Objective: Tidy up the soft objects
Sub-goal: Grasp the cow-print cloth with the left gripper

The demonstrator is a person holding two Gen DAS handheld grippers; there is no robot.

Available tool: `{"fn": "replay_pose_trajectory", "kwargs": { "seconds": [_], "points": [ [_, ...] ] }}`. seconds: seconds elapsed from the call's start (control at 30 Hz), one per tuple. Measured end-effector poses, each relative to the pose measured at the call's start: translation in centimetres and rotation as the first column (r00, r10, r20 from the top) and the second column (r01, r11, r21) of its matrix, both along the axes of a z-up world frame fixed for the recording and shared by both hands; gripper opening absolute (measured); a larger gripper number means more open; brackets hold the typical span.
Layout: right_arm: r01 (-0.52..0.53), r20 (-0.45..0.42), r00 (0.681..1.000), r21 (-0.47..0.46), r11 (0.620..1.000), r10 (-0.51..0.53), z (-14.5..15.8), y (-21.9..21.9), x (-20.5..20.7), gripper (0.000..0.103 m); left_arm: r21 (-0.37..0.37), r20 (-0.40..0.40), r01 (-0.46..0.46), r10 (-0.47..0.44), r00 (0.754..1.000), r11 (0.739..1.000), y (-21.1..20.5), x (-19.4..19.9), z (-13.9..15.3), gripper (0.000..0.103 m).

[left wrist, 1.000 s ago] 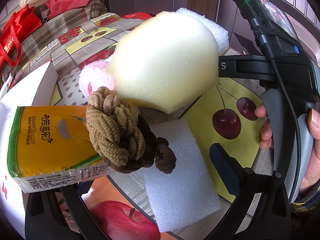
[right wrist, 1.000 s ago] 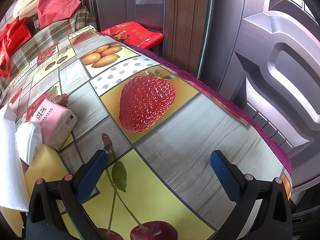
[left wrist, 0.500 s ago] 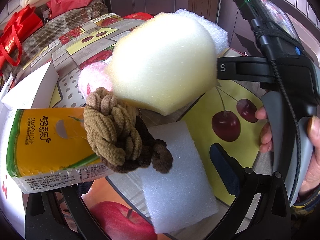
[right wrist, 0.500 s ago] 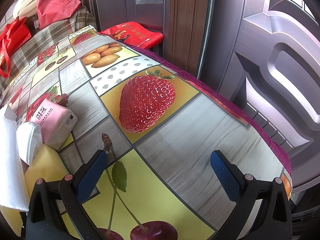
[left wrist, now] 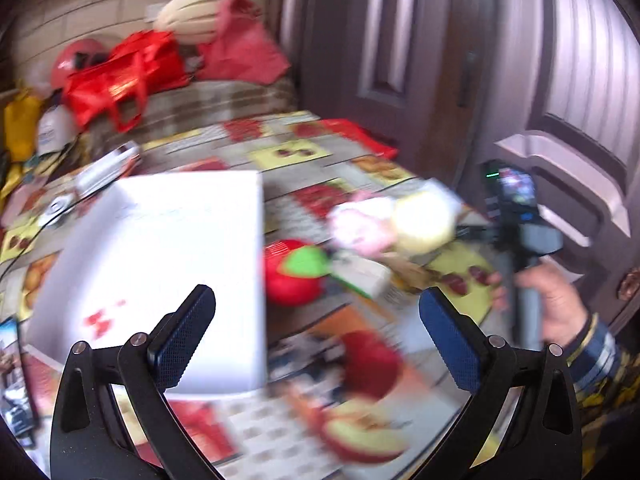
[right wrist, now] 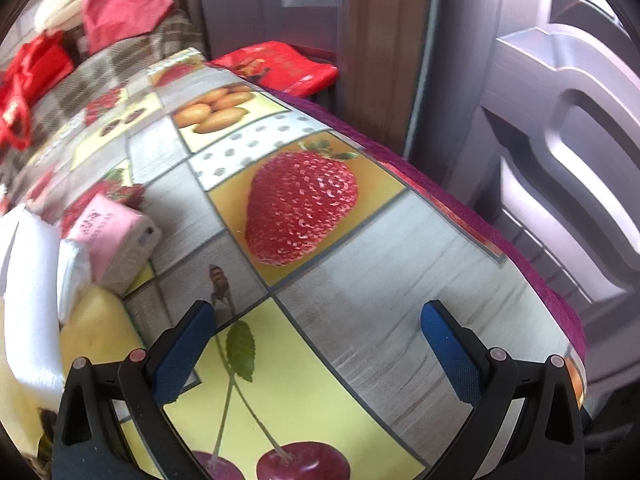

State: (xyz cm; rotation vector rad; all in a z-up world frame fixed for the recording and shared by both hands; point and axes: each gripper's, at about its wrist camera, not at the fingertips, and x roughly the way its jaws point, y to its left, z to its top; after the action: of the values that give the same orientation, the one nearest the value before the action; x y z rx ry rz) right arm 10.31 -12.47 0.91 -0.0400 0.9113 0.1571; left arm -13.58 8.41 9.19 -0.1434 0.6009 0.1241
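Observation:
In the blurred left wrist view my left gripper is open and empty, high above the table. Below it lie a white box, a red plush with a green patch, a pink fluffy item and a yellow sponge. The right gripper's body is held in a hand at the right. In the right wrist view my right gripper is open and empty over the fruit-print tablecloth. A pink tissue pack, white foam and the yellow sponge lie at its left.
Red bags and a plaid-covered surface stand at the far end. A dark door lies beyond the table's purple edge. A red packet sits by the far corner.
My left gripper has pulled back and risen fast; the sponge, brown knot and foam that filled its view are now small and far. The right gripper has barely moved.

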Motion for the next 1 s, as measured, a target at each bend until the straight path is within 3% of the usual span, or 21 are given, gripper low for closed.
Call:
{"fn": "replay_pose_trajectory", "kwargs": {
  "seconds": [0.1,0.17,0.27,0.3,0.37,0.43,0.53,0.7,0.77,0.9,0.93,1.0],
  "points": [
    [-0.007,0.020,1.000,0.170,0.985,0.004,0.8,-2.3,-0.7,0.103,-0.030,-0.053,-0.025,0.024,0.998,0.999,2.5,-1.0,-0.9,0.103],
    [-0.004,0.045,0.999,0.234,0.972,-0.007,1.4,-3.5,-1.3,0.103,-0.037,-0.064,-0.016,0.014,0.998,0.999,2.5,-1.7,-1.5,0.103],
    [-0.114,0.215,0.975,0.314,0.943,0.046,3.6,-4.9,-3.5,0.103,-0.029,-0.093,0.033,-0.035,0.995,0.999,1.4,-1.2,-3.0,0.103],
    [-0.202,0.312,0.946,0.340,0.919,0.093,4.6,-5.2,-4.6,0.103,-0.020,-0.106,0.054,-0.056,0.993,0.998,0.9,-0.8,-3.4,0.103],
    [-0.302,0.385,0.911,0.371,0.878,0.150,5.4,-5.6,-5.7,0.103,0.009,-0.129,0.096,-0.094,0.987,0.995,-0.5,-0.3,-4.2,0.102],
    [-0.416,0.416,0.873,0.366,0.833,0.254,6.2,-5.2,-6.7,0.103,0.029,-0.150,0.124,-0.118,0.982,0.992,-1.8,0.3,-4.8,0.098],
    [-0.455,0.452,0.843,0.308,0.836,0.292,6.8,-4.0,-7.5,0.103,0.050,-0.167,0.126,-0.116,0.979,0.991,-2.5,1.2,-5.2,0.097],
    [-0.485,0.427,0.840,0.315,0.816,0.334,6.3,-2.6,-7.1,0.103,0.101,-0.216,0.138,-0.114,0.970,0.985,-2.8,2.8,-5.5,0.097],
    [-0.485,0.419,0.843,0.323,0.812,0.337,6.1,-3.2,-7.4,0.103,0.054,-0.263,0.162,-0.142,0.954,0.985,-2.9,3.3,-6.3,0.097],
    [-0.488,0.425,0.840,0.321,0.812,0.337,6.0,-3.2,-7.4,0.103,-0.026,-0.254,0.264,-0.261,0.931,0.964,-4.5,2.1,-6.3,0.097],
    [-0.491,0.427,0.839,0.323,0.809,0.338,6.3,-3.5,-7.5,0.103,-0.051,-0.240,0.281,-0.285,0.928,0.958,-4.7,1.6,-6.0,0.097],
    [-0.509,0.429,0.830,0.325,0.797,0.356,6.4,-3.7,-7.7,0.103,-0.028,-0.230,0.251,-0.251,0.940,0.968,-4.7,1.2,-5.6,0.097]
  ]
}}
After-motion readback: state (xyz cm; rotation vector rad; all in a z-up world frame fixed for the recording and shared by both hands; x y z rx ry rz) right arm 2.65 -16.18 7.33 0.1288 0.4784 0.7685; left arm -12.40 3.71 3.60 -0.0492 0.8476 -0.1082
